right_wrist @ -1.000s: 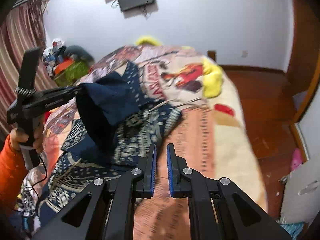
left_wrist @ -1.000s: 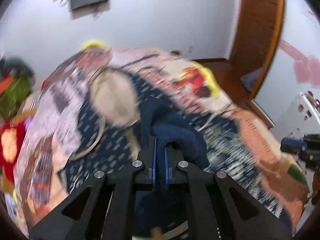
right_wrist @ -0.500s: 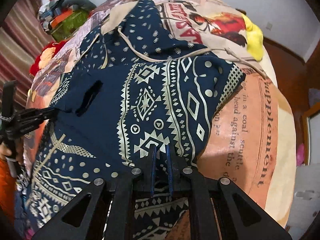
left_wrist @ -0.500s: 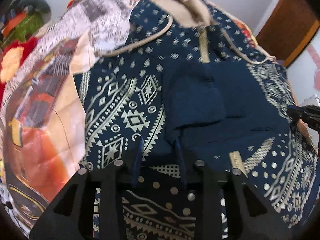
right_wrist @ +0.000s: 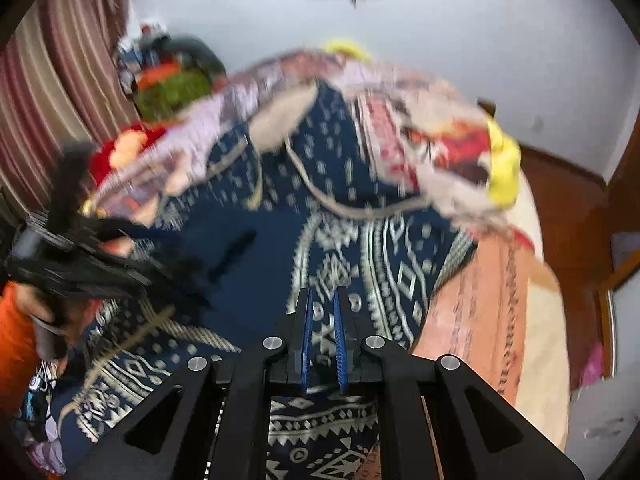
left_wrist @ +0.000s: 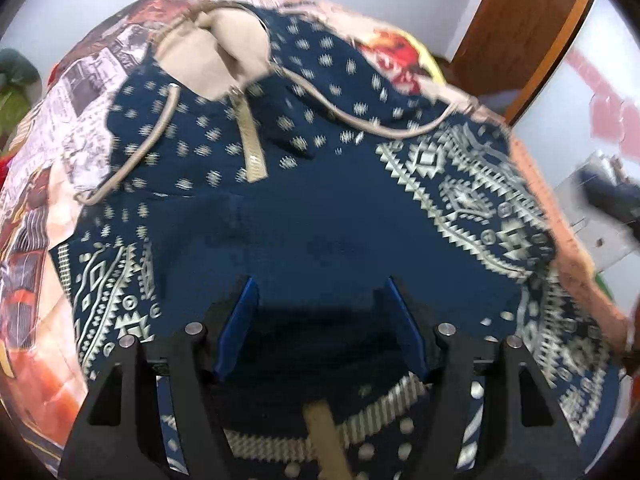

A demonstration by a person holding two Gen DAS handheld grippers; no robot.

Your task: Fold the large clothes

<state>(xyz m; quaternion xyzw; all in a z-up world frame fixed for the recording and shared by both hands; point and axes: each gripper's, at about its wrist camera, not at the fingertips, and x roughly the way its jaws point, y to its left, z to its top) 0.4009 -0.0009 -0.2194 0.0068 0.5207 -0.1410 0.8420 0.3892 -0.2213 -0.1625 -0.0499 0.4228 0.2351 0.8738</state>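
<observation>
A big dark blue hoodie (left_wrist: pixel 320 216) with pale patterns lies spread on a bed with a picture blanket (left_wrist: pixel 36 184); its tan-lined hood (left_wrist: pixel 216 52) is at the far end, away from both grippers, with tan cords trailing beside it; the left gripper (left_wrist: pixel 320 292) points down at the plain blue middle of the hoodie; its blue fingers (left_wrist: pixel 246 304) are spreading apart, with the cloth lying under the gap and not pinched; the right gripper (right_wrist: pixel 322 300) is above the patterned side of the hoodie; its fingers are almost together with nothing between them; off to its left a hand (right_wrist: pixel 56 312) in an orange sleeve (right_wrist: pixel 16 344) holds the other gripper.
</observation>
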